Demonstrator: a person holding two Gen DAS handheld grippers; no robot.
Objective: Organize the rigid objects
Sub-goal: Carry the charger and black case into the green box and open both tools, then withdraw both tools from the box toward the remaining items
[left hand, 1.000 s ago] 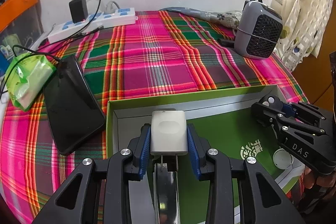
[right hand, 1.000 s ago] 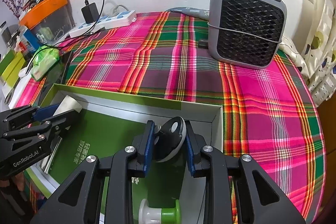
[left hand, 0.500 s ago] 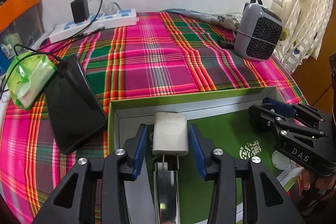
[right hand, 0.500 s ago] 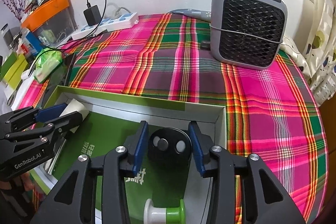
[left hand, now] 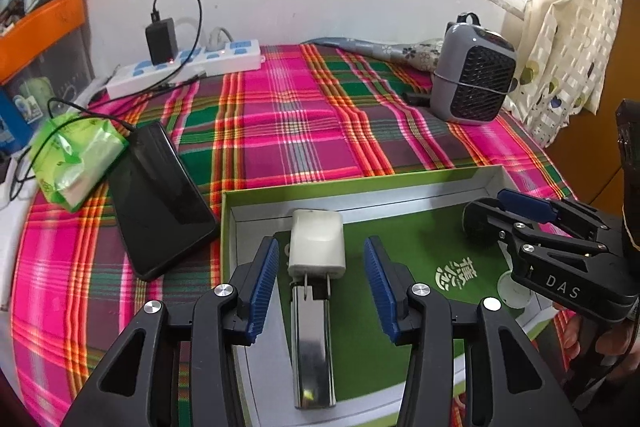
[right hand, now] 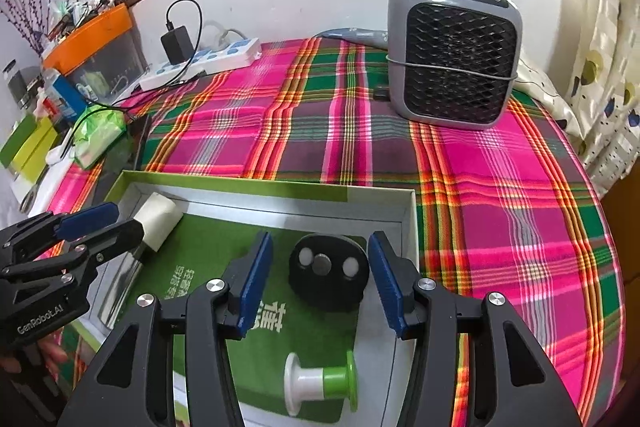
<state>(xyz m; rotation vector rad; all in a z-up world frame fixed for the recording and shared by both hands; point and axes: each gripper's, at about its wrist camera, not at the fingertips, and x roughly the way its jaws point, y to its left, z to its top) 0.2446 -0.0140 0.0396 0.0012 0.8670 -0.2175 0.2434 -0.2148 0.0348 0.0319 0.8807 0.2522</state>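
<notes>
In the box before me, I see the charger at the left with a lighter touching its prongs, the round puck at the right, the spool nearer. The heater stands behind, the phone left of the box.

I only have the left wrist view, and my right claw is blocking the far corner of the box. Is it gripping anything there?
Observer: No. The right claw is open. A black disc lies on the floor of the box, with a gap on each side.
Operator: Anything on the disc's face?
Observer: Two white dots, one on each side of a metal centre stud.
Operator: And the white round thing below the claw?
Observer: That's a white and green spool lying on its side in the box, apart from the disc.
</notes>
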